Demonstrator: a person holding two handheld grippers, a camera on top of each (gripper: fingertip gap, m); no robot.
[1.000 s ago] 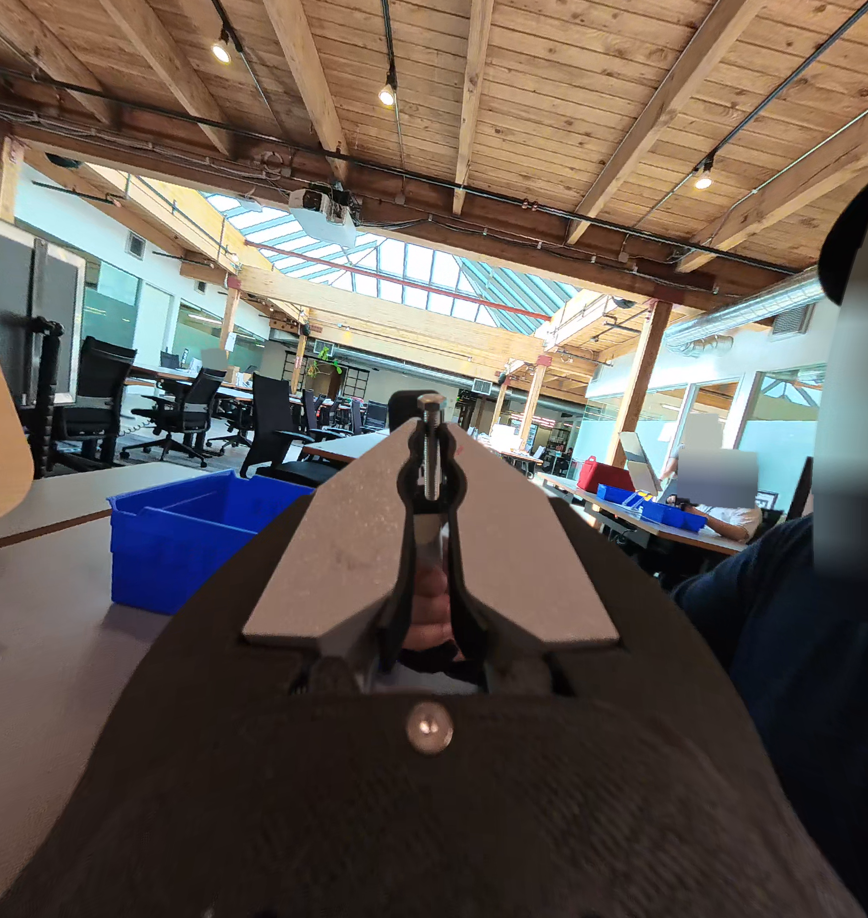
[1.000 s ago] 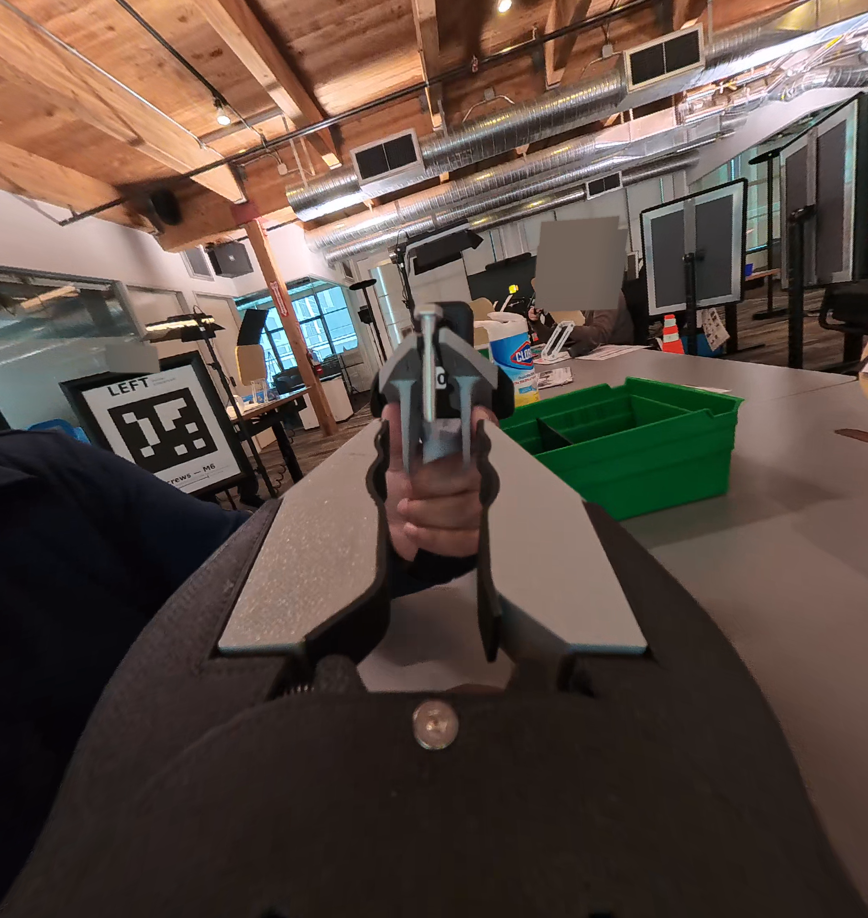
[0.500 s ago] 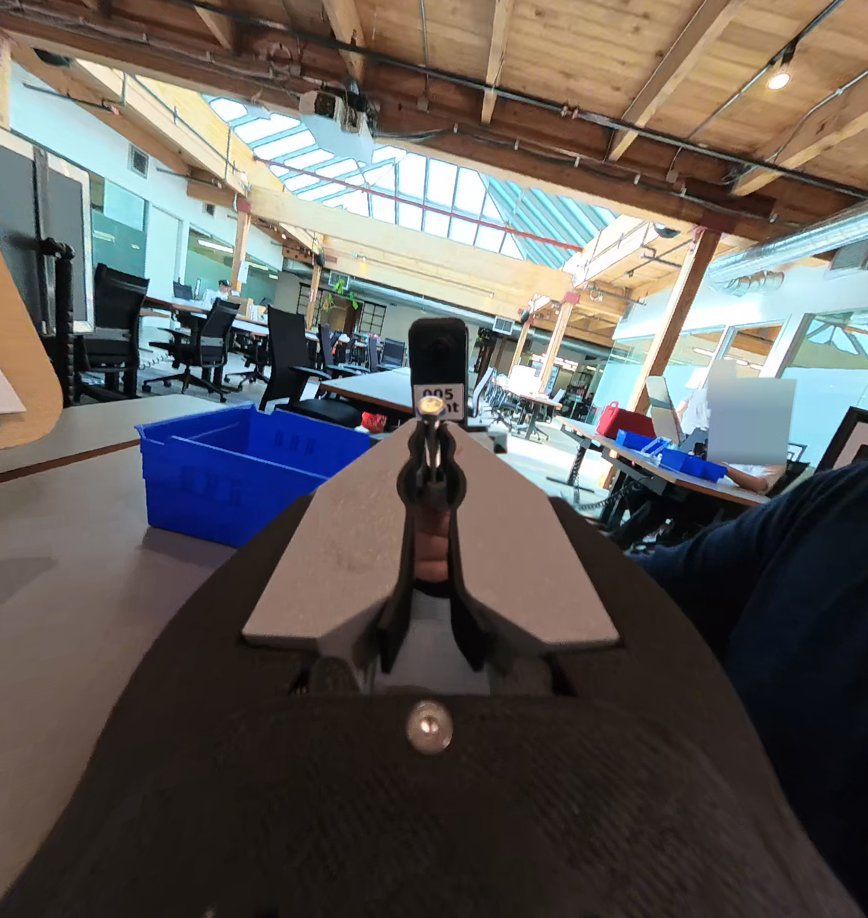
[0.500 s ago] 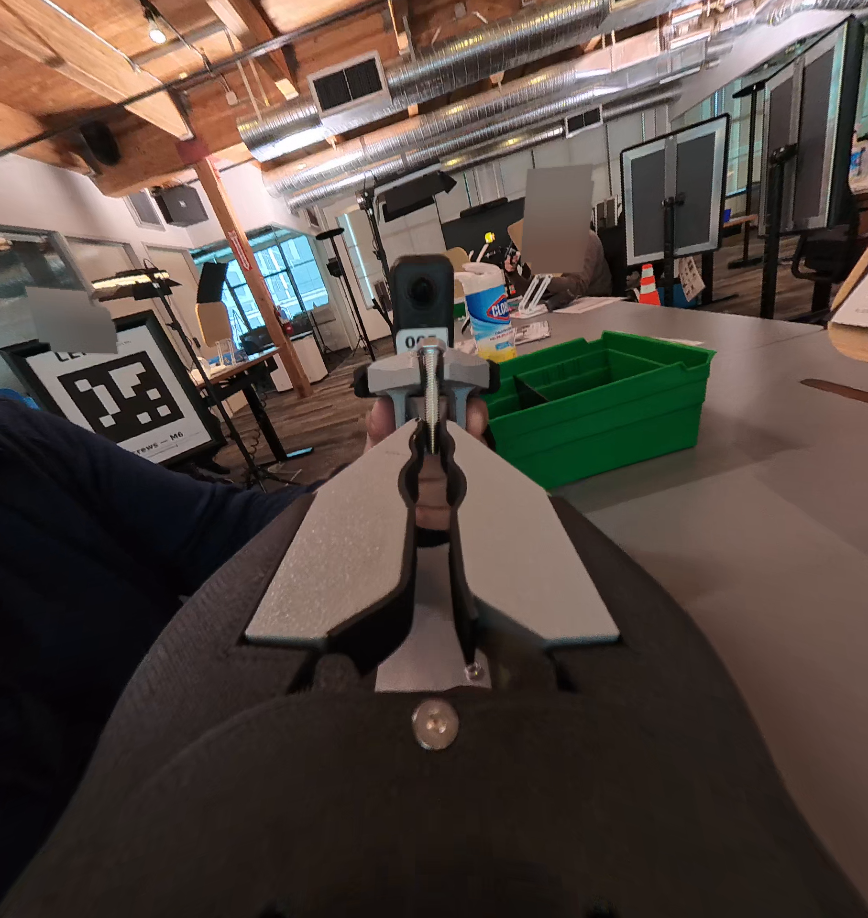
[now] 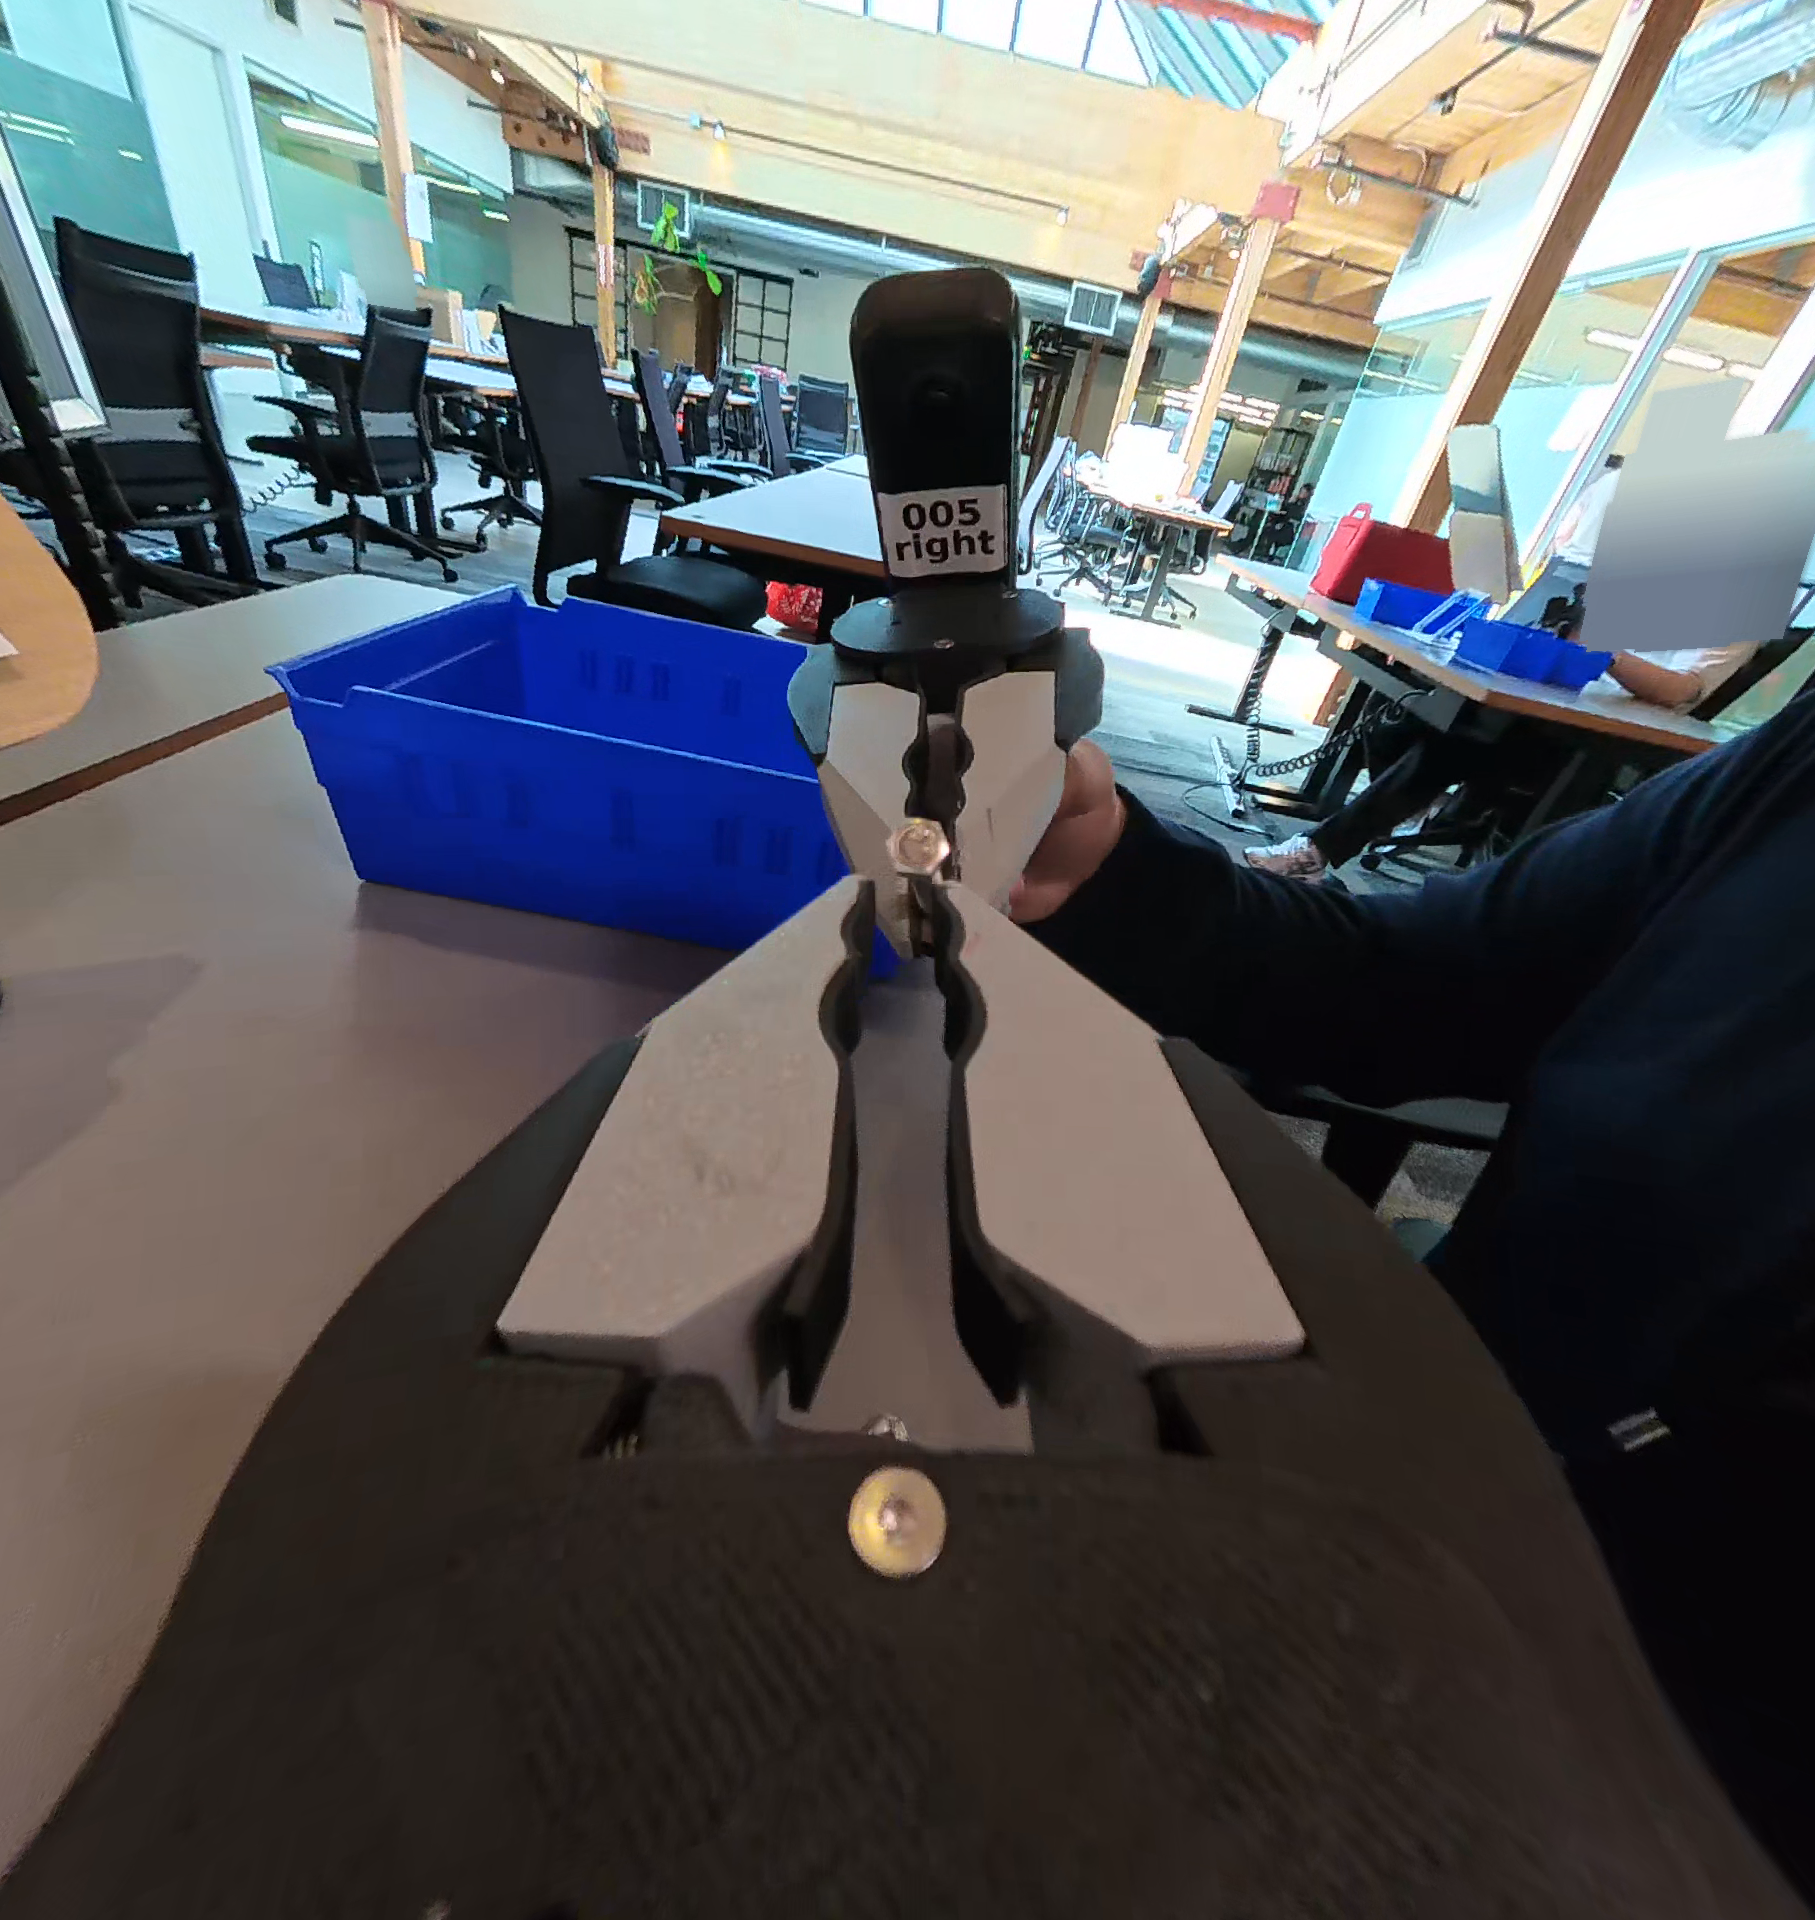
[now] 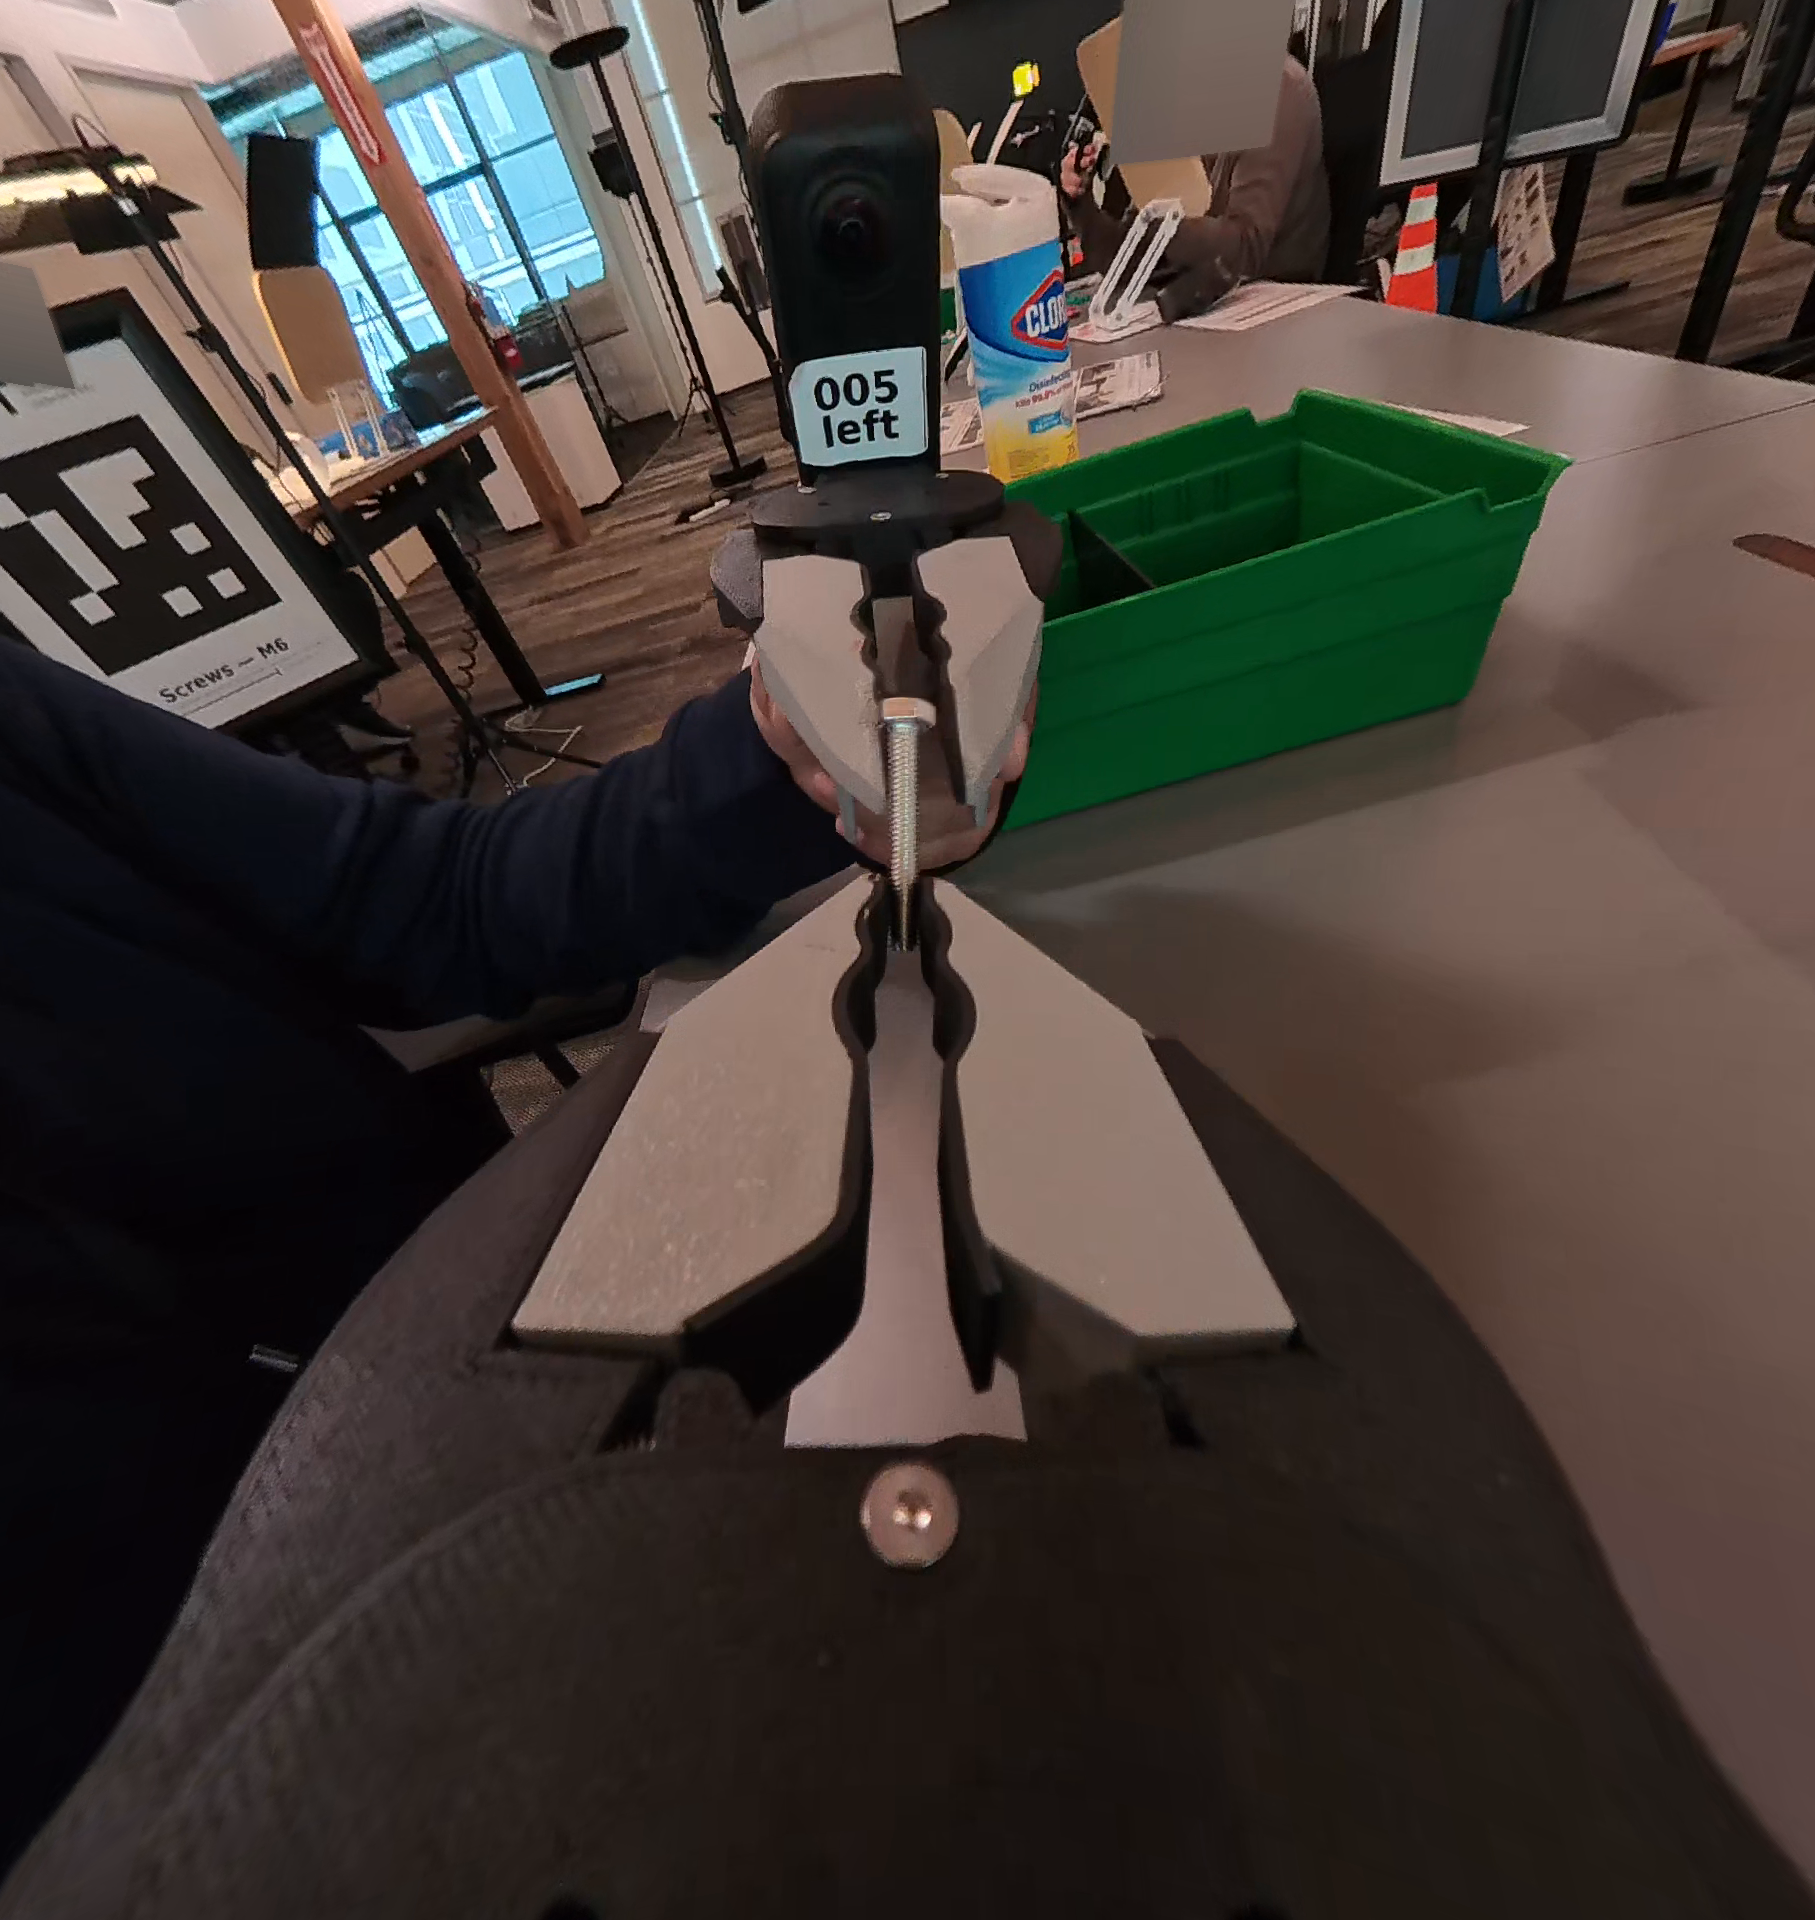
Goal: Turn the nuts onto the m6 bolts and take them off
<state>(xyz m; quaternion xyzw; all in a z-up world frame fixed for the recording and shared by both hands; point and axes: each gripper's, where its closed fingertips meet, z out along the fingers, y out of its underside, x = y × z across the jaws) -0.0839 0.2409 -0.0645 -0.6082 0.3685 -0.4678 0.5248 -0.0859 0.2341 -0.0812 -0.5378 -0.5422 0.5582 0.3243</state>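
A silver M6 bolt [image 6: 901, 790] spans the tips of both grippers above the grey table [image 6: 1505, 935]. Its hex head is up by the left gripper [image 6: 908, 821]. Its threaded end sits between the tips of my right gripper [image 6: 903, 920], whose jaws are closed on it. In the left wrist view my left gripper [image 5: 903, 914] is closed on a silver part of the bolt [image 5: 918, 850]. The right gripper [image 5: 929, 831] faces it tip to tip. I cannot make out a nut.
A blue bin [image 5: 570, 790] stands on the table behind the grippers in the left wrist view. A green divided bin [image 6: 1298, 592] and a wipes canister [image 6: 1017, 343] stand behind them in the right wrist view. Dark sleeves [image 5: 1402, 935] reach in from the side. Left and right tips are no more than a few centimetres apart.
One second ago the right gripper was open; it has since closed on the bolt's threaded end. Both views have tilted down towards the table, and the grippers now meet tip to tip.
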